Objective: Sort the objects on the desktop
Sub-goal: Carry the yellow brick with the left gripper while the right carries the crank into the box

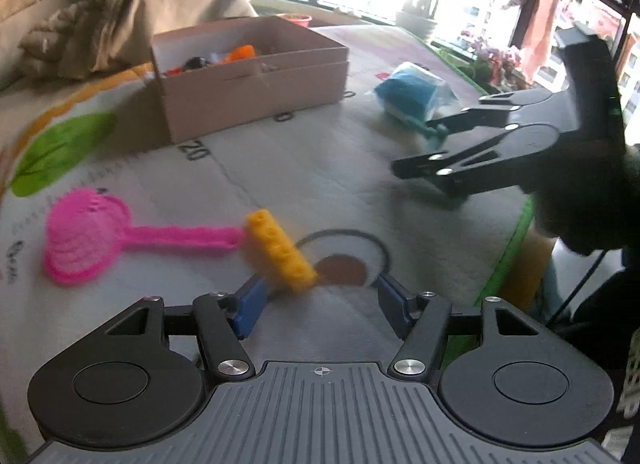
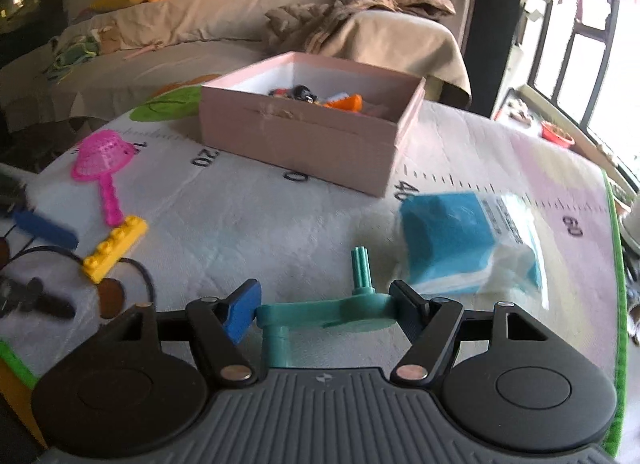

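A yellow toy brick [image 1: 278, 250] lies on the white play mat [image 1: 312, 167], its near end by the left blue pad [image 1: 250, 310] of my left gripper [image 1: 320, 298]. That gripper is open, its right pad well away from the brick. My right gripper [image 2: 324, 312] is shut on a teal crank-shaped part [image 2: 304, 314] that spans both pads, just above the mat. In the left wrist view the right gripper [image 1: 418, 143] shows at the right. A pink cardboard box [image 2: 304, 143] with several small toys inside stands at the mat's far side.
A pink toy strainer [image 1: 86, 240] lies left of the brick, its handle touching it. A blue-and-white plastic packet [image 2: 460, 240] sits right of the box. Behind the mat is a sofa [image 2: 180, 23] with blankets and plush toys. The mat's green edge [image 2: 618, 264] runs along the right.
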`<state>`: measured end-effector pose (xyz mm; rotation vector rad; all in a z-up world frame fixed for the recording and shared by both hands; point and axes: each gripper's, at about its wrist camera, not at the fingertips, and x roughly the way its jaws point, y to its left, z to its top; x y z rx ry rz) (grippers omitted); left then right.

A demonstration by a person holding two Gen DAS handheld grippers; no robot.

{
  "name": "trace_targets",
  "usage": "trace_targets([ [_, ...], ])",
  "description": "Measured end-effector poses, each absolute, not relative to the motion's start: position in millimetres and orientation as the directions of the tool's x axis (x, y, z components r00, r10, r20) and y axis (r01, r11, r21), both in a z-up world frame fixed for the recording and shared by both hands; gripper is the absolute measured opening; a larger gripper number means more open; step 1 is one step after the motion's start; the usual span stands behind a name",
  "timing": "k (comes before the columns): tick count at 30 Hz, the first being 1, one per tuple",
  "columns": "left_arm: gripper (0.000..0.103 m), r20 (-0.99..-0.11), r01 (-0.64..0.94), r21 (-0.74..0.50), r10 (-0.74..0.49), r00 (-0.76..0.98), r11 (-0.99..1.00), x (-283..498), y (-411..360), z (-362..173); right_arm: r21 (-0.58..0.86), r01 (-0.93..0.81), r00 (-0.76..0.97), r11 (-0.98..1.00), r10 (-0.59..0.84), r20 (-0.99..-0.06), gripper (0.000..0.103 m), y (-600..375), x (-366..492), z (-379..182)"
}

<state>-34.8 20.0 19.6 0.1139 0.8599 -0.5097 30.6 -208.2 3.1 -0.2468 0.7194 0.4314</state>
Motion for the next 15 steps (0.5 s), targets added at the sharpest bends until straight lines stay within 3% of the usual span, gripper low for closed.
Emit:
trace_targets([
  [5,0.067,-0.693,0.489,-0.235,-0.498,0.522,0.840,-12,-5,17,-0.070,-0.403,0.690,0.913,0.253,-0.678,0.071,-212,42,-3],
  [7,0.074,-0.675,0.516,-0.216,-0.509,0.534,0.829,-13,-11,22,-0.075,-0.388,0.696,0.919,0.239,-0.677,0.071,-215,41,-3],
  [10,0.090,-0.669,0.496,-0.052,-0.399,0.627,0.867,-18,-13,27,-0.086,-0.386,0.704,0.919,0.233,-0.671,0.071,-220,34,-4],
  [12,0.092,-0.679,0.441,0.040,-0.299,0.671,0.897,-19,-12,24,-0.081,-0.384,0.705,0.920,0.235,-0.669,0.071,-223,31,-4],
  [15,0.093,-0.702,0.366,0.036,-0.237,0.671,0.930,-11,-10,18,-0.076,-0.385,0.705,0.920,0.240,-0.668,0.071,-223,31,-4],
])
